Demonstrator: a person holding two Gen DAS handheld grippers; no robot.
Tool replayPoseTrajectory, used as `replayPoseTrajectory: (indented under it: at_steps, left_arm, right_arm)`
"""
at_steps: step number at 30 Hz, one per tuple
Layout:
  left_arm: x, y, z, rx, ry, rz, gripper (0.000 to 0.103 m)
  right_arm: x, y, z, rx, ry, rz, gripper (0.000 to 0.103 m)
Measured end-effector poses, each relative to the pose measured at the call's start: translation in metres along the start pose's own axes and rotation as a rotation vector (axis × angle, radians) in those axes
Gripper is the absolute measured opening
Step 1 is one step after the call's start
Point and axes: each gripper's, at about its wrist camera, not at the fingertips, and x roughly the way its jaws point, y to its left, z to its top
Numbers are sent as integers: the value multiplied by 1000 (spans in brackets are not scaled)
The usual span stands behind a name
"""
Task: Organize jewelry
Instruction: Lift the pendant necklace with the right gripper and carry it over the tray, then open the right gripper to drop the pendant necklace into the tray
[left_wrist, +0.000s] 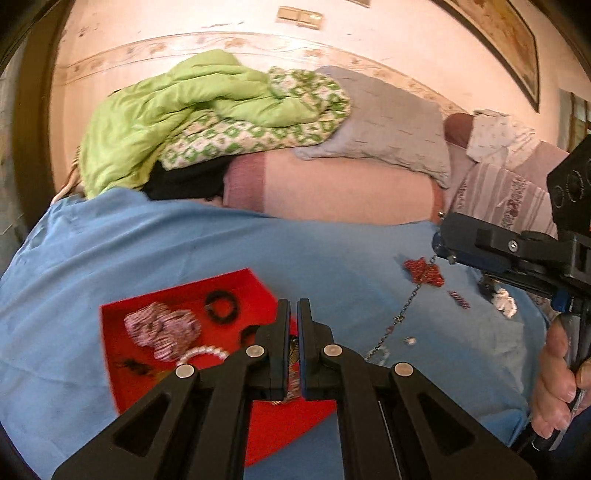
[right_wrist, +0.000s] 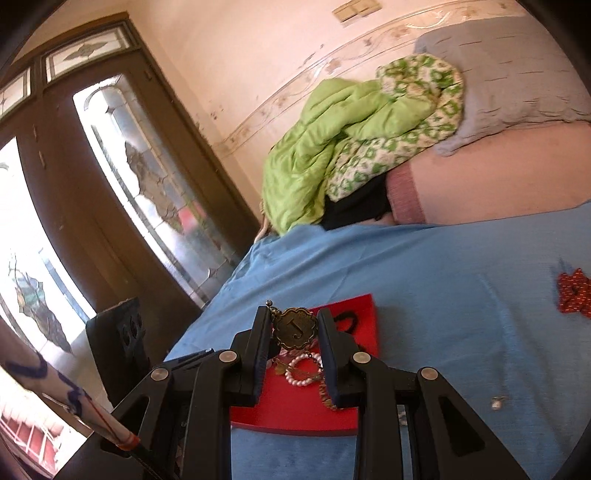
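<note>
A red tray (left_wrist: 122, 354) lies on the blue cloth (left_wrist: 184, 243) and holds a striped scrunchie (left_wrist: 162, 328), a black hair tie (left_wrist: 221, 306) and a pearl bracelet (left_wrist: 205, 351). My left gripper (left_wrist: 293, 310) hovers over the tray's right side, nearly shut on a brown patterned strip (left_wrist: 293, 373). My right gripper (right_wrist: 293, 314) is above the tray (right_wrist: 295, 410), shut on a bronze medallion (right_wrist: 295, 328) with a chain. In the left wrist view the chain (left_wrist: 402, 314) hangs from the right gripper (left_wrist: 441, 251) down to the cloth.
On the cloth at the right lie a red beaded ornament (left_wrist: 423, 271), a small red clip (left_wrist: 458, 299), a white flower piece (left_wrist: 504, 301) and a small silver bit (left_wrist: 409, 340). A green quilt (left_wrist: 177, 110) and grey pillow (left_wrist: 388, 122) lie behind. A door (right_wrist: 110, 184) stands left.
</note>
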Motion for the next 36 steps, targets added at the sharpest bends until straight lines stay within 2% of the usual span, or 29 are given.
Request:
replayPoseTrajectory:
  at_steps: [8,17,36]
  left_arm:
    - [-7,42,-15,-55,33,76,3]
    - [-8,72,-29,-113,72,139,3]
    - [7,79,-37,-122,129,163,3]
  right_arm:
    - [37,24,-15,-32,65,17,28]
    - [73,39,-32,-66,140,11,28]
    - [128,37,-74,-139,276,-81,28]
